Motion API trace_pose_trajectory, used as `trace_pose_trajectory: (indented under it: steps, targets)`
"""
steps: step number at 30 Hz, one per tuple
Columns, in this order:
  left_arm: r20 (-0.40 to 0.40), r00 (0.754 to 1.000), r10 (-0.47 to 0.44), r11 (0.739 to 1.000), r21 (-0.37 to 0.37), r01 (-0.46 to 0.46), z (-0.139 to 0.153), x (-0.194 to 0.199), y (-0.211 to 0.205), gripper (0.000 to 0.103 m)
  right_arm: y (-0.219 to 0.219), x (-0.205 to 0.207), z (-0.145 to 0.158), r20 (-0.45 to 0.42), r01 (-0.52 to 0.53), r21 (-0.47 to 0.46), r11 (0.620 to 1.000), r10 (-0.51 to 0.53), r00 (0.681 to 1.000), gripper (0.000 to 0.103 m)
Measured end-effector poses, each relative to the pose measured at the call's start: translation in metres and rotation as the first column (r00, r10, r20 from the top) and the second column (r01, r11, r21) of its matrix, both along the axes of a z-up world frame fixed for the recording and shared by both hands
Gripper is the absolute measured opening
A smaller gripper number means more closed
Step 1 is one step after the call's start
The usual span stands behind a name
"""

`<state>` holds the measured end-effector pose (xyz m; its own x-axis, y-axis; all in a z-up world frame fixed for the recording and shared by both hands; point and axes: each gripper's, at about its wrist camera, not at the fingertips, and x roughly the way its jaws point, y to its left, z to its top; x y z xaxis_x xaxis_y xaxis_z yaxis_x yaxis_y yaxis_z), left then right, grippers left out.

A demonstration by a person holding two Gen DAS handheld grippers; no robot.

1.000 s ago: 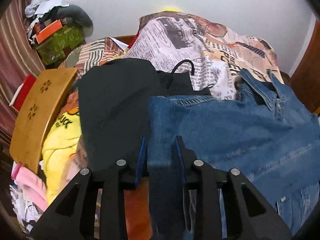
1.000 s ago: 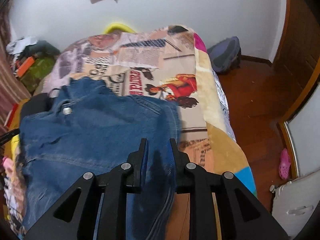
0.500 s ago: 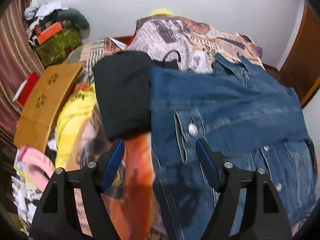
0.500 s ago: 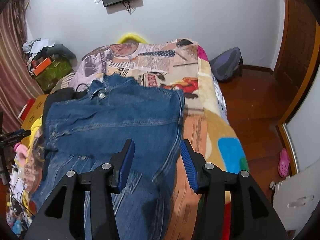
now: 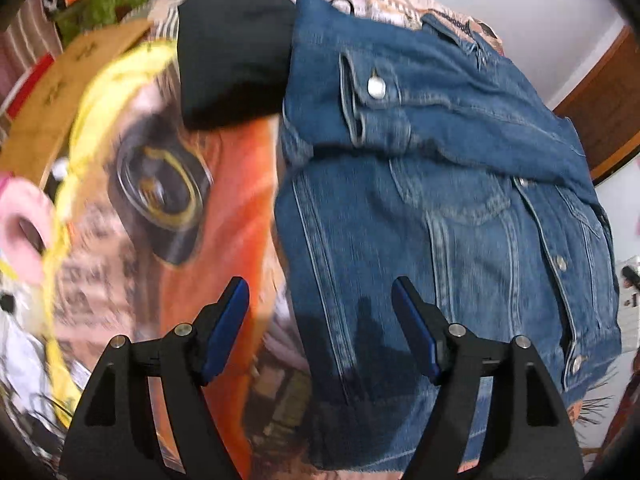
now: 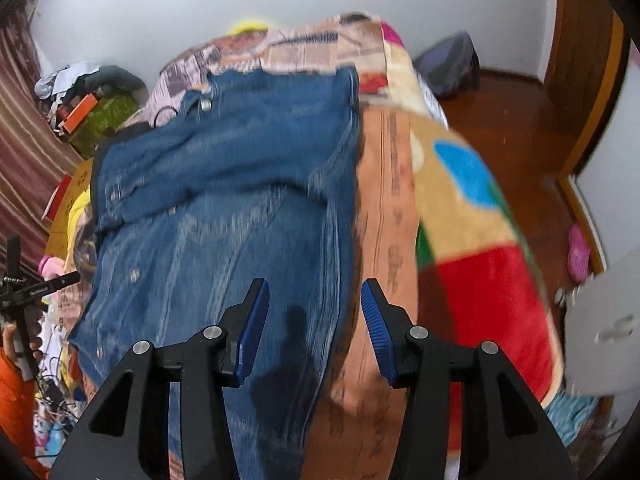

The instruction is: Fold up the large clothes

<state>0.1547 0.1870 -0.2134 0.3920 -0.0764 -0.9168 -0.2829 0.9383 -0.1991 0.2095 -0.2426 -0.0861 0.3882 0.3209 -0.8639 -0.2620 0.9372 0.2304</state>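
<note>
A blue denim jacket (image 5: 448, 208) lies spread on the bed, front up, with a sleeve folded across its upper part. It also shows in the right wrist view (image 6: 224, 208). My left gripper (image 5: 320, 292) is open and empty, above the jacket's left edge near the hem. My right gripper (image 6: 314, 292) is open and empty, above the jacket's right edge. Both views are blurred by motion.
A black garment (image 5: 232, 56) lies beside the jacket's collar end. The bed carries a printed, colourful blanket (image 6: 460, 208). A yellow garment (image 5: 92, 112) and a wooden board (image 5: 60, 84) lie at the left. Wooden floor (image 6: 520, 120) is to the right of the bed.
Both grippers were shut on the jacket's edges a second ago. They have let go, opened wide and pulled back toward the hem end. The jacket now lies flat on the bed.
</note>
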Motion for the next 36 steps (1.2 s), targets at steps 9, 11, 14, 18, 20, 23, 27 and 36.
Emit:
trace_pose_trajectory:
  steps: [9, 11, 14, 18, 20, 23, 27, 36]
  targets:
    - [-0.091, 0.994, 0.067, 0.967, -0.238, -0.087, -0.054, -0.022, -0.003, 0.073, -0.006, -0.026, -0.026, -0.086, 0.06, 0.073, 0.996, -0.053, 0.995, 0.047]
    - [-0.082, 0.992, 0.096, 0.949, -0.294, -0.116, -0.058, -0.026, -0.001, 0.073, -0.007, -0.026, -0.027, -0.087, 0.069, 0.09, 0.993, -0.061, 0.994, 0.049]
    - [-0.065, 0.99, 0.123, 0.918, -0.371, -0.138, -0.061, -0.032, 0.0, 0.073, -0.006, -0.027, -0.031, -0.08, 0.079, 0.098, 0.992, -0.071, 0.994, 0.05]
    - [-0.023, 0.998, 0.061, 0.922, -0.382, -0.065, -0.05, -0.033, -0.015, 0.066, 0.0, -0.031, -0.026, -0.062, 0.054, 0.107, 0.993, -0.047, 0.997, 0.05]
    - [0.005, 1.0, 0.017, 0.948, -0.317, -0.015, -0.037, -0.031, -0.027, 0.06, 0.005, -0.033, -0.025, -0.056, 0.02, 0.121, 0.992, -0.013, 0.998, 0.05]
    - [0.034, 0.999, -0.022, 0.959, -0.28, 0.03, -0.021, -0.024, -0.031, 0.039, 0.007, -0.031, -0.029, -0.078, 0.014, 0.172, 0.985, -0.001, 0.997, 0.045]
    - [0.116, 0.993, -0.025, 0.961, -0.272, 0.056, 0.012, -0.021, -0.034, 0.017, 0.005, -0.025, -0.027, -0.1, 0.037, 0.247, 0.968, -0.012, 0.995, 0.013]
    - [0.331, 0.944, 0.007, 0.956, -0.278, 0.091, 0.096, 0.006, -0.006, 0.015, 0.029, -0.011, 0.035, 0.084, -0.083, 0.269, 0.96, 0.063, 0.994, 0.011]
